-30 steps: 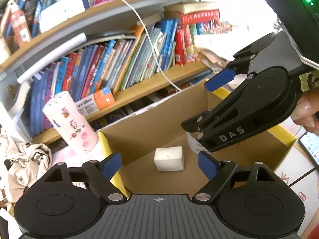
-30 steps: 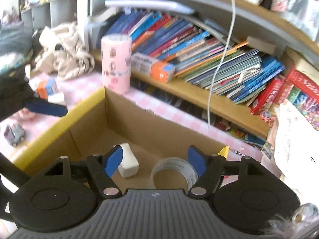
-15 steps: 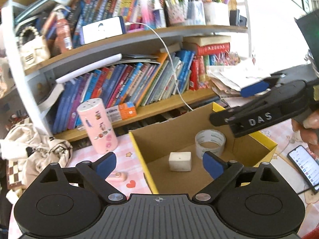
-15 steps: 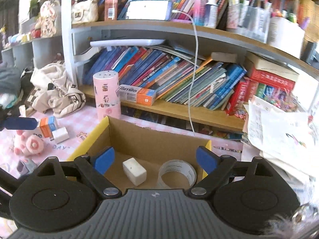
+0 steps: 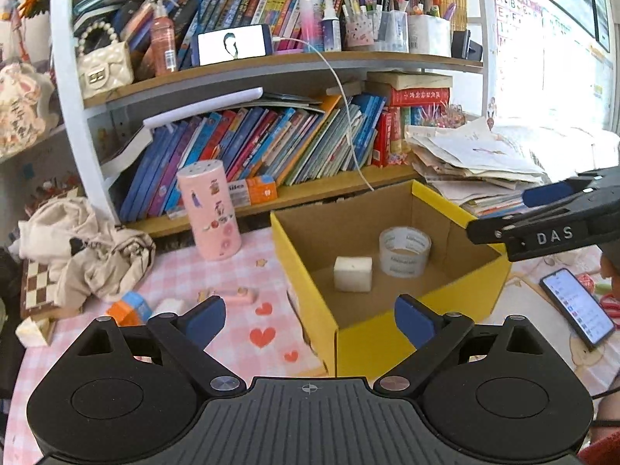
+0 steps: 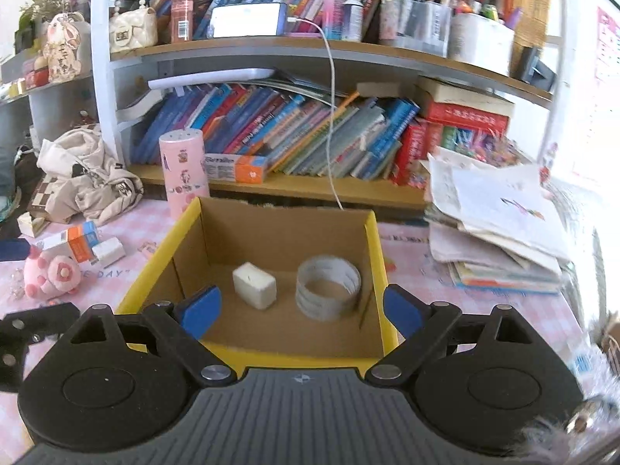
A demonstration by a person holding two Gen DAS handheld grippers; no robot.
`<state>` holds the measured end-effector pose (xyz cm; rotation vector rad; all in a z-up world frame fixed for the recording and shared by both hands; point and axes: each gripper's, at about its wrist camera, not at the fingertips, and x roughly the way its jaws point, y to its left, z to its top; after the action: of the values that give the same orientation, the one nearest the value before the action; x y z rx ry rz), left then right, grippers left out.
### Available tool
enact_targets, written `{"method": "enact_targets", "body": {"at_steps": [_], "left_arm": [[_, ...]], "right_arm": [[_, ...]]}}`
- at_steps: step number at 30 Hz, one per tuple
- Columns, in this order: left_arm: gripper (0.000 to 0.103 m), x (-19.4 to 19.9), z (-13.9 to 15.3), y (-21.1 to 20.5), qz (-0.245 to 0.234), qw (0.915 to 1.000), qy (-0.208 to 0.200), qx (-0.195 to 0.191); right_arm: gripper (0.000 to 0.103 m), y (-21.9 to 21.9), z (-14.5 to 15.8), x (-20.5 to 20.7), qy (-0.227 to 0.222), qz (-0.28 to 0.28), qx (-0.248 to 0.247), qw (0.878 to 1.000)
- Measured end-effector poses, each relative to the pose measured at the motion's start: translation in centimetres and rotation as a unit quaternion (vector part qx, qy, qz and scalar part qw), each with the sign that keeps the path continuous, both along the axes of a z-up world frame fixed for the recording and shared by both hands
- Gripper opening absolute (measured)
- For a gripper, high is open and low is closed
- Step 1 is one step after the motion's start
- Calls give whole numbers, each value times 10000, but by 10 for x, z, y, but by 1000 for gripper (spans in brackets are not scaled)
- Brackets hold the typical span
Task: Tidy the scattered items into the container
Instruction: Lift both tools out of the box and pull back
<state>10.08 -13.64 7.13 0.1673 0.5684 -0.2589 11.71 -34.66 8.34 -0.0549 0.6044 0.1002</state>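
An open yellow cardboard box (image 5: 387, 343) (image 6: 378, 248) stands on the pink checked table. Inside it lie a white block (image 5: 352, 273) (image 6: 255, 285) and a roll of clear tape (image 5: 405, 250) (image 6: 328, 286). My left gripper (image 5: 310, 321) is open and empty, held back from the box's near left corner. My right gripper (image 6: 302, 310) is open and empty in front of the box's near wall; it also shows at the right edge of the left wrist view. Left of the box lie an orange and blue small box (image 5: 130, 308) (image 6: 75, 241), a white small box (image 6: 108, 250) and a pink plush pig (image 6: 50, 275).
A pink cylinder (image 5: 209, 209) (image 6: 184, 170) stands behind the box's left corner. Crumpled cloth (image 5: 85, 248) over a chessboard lies far left. A paper stack (image 6: 500, 224) and a phone (image 5: 577, 308) sit to the right. A bookshelf (image 5: 271, 147) runs along the back.
Both grippers have pulled up and back out of the box, leaving the white block and tape roll inside. More of the table and shelves shows now.
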Motion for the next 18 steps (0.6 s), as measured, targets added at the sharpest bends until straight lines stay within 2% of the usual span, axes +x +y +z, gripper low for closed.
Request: {"method": "enact_targets", "body": {"at_steps": [10,18], "left_arm": [[96,-28,-21,18,-22,9997,208,129],[96,-46,-36,37,184,9991,367,122]], "right_arm": [[98,13,-26,-44,272,-436,-7,9987],[98,36,-51,-68,564,-675,47,9961]]}}
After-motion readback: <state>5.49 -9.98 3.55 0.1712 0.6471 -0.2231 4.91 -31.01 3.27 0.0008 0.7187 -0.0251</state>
